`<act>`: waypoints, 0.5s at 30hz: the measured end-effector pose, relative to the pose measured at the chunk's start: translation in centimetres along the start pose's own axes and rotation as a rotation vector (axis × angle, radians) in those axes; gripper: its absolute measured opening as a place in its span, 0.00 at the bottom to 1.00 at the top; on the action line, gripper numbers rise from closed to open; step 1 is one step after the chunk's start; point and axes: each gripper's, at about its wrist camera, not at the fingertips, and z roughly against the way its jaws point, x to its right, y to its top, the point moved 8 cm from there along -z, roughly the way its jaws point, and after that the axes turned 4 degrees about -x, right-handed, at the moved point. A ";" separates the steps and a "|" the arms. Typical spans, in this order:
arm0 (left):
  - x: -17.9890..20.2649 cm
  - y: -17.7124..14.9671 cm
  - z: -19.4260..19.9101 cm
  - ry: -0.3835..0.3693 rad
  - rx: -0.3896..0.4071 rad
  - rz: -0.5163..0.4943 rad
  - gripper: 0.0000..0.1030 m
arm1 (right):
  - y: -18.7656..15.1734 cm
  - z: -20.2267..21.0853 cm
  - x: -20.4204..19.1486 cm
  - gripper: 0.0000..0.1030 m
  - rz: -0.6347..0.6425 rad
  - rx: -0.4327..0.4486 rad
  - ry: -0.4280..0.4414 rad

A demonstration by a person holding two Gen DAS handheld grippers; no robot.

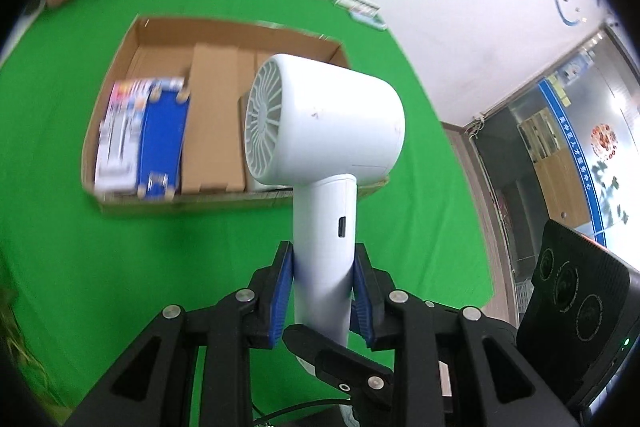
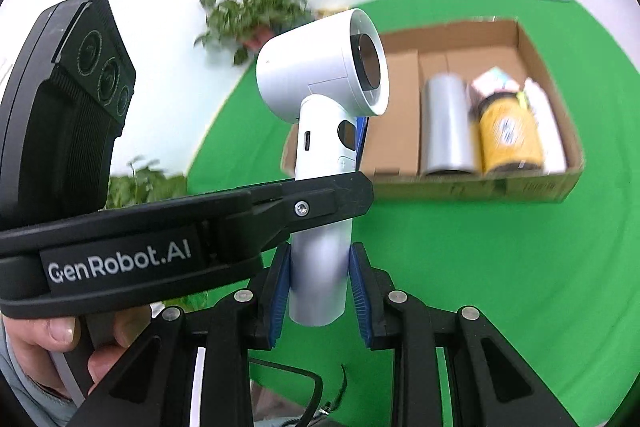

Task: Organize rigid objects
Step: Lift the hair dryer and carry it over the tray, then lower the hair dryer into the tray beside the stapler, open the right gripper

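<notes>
From the left wrist view, the left gripper (image 1: 323, 291) clamps the handle of a white hair dryer (image 1: 324, 123), blue pads pressed on both sides. The dryer stands upright in the air above the green cloth (image 1: 60, 147), its grille facing the camera. Behind it lies an open cardboard box (image 1: 132, 43) holding a blue pack (image 1: 164, 139), a printed pack (image 1: 120, 135) and a brown carton (image 1: 214, 119).

From the right wrist view, the right gripper (image 2: 319, 291) grips the handle's lower end, while the left gripper (image 2: 332, 199) crosses in from the left and holds the handle higher up. A hand (image 2: 56, 343) holds that gripper's grip. The nozzle points toward the box (image 2: 560, 99), where a silver cylinder (image 2: 446, 127) and a yellow jar (image 2: 510, 135) lie side by side.
</notes>
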 end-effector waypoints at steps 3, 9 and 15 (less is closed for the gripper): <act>0.3 1.3 0.2 -0.010 0.010 -0.019 0.26 | 3.7 1.0 0.4 0.26 -0.004 0.024 -0.010; -1.3 3.9 -0.4 -0.027 -0.009 -0.033 0.26 | 7.0 -1.8 -0.3 0.26 -0.015 0.019 -0.031; -4.3 7.2 -2.2 -0.059 -0.053 -0.026 0.26 | 11.1 -6.7 0.5 0.26 -0.048 -0.025 -0.059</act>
